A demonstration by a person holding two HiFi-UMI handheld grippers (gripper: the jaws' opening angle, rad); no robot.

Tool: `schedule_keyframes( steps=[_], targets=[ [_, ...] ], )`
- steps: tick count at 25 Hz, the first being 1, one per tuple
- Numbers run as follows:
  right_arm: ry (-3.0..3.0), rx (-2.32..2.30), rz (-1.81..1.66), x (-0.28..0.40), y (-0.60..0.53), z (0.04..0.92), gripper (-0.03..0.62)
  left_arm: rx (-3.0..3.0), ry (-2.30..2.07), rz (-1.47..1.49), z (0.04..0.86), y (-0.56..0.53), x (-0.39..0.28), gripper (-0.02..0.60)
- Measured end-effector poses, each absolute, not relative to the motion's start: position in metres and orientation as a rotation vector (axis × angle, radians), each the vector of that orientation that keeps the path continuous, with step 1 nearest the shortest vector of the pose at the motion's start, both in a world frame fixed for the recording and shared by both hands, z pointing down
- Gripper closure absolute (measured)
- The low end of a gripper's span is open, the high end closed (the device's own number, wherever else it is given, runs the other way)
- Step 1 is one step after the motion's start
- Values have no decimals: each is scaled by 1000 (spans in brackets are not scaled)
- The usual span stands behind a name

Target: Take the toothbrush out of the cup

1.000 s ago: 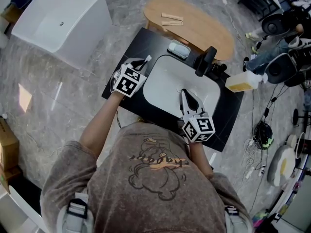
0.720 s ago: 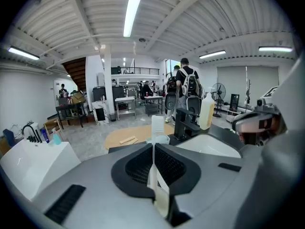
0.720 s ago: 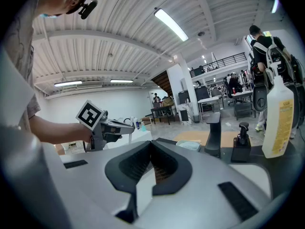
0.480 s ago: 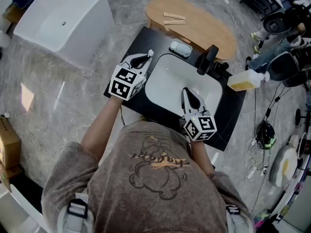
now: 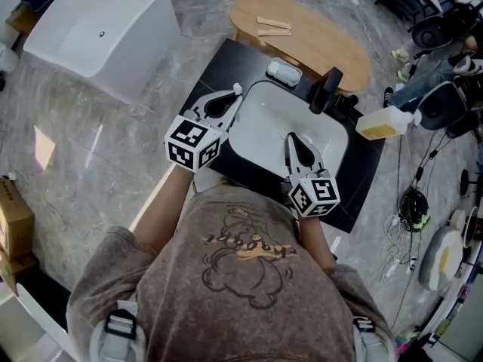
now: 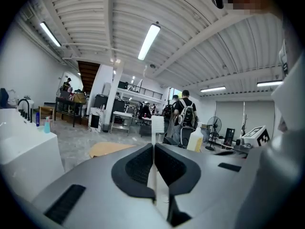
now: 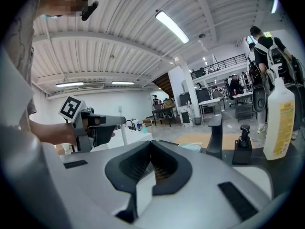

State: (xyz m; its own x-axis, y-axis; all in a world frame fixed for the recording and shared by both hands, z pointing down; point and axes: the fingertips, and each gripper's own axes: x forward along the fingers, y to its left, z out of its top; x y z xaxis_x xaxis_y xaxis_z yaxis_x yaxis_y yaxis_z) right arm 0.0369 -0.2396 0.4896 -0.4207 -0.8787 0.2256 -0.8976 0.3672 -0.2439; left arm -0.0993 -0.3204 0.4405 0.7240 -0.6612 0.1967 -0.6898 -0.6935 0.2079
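Left tongs (image 5: 229, 102) are clamping one white toothbrush (image 6: 157, 128), its bristled head poking up past the tips, beside the single white sink (image 5: 260, 138) on the black tabletop (image 5: 215, 65). Right tongs (image 7: 151, 142) are hovering over the sink, pressed together and empty.

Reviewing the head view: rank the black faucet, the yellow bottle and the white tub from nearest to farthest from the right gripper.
Measured from the right gripper:
1. the black faucet, just ahead of it and slightly right.
2. the yellow bottle, off to its right.
3. the white tub, far away at the upper left.
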Motion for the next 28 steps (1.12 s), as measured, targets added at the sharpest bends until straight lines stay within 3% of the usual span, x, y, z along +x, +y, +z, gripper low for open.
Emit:
schedule_keyframes(
  steps=[28],
  targets=[
    [-2555,1667,505,37,-227,492,592,2580,-1023,79,472,-293,-100,552]
  ],
)
